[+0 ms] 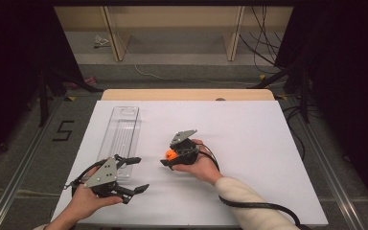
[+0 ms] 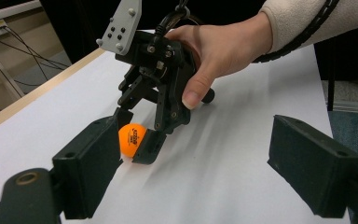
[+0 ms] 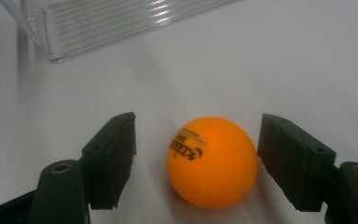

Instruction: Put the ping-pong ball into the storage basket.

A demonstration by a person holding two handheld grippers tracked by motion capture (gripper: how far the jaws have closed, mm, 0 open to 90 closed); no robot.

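The right gripper (image 1: 168, 158) has its fingers around the orange ball (image 3: 211, 161) on the desk (image 1: 249, 143), seemingly not yet pressing it, while the left gripper (image 1: 136, 175) rests released.

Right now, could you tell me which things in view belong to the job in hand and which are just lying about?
In the job:
- orange ball, on the white table, between the right tool's jaws, gaps on both sides
- clear tray, likely

Lying about:
- left tool, open, holding nothing
- cables on the floor
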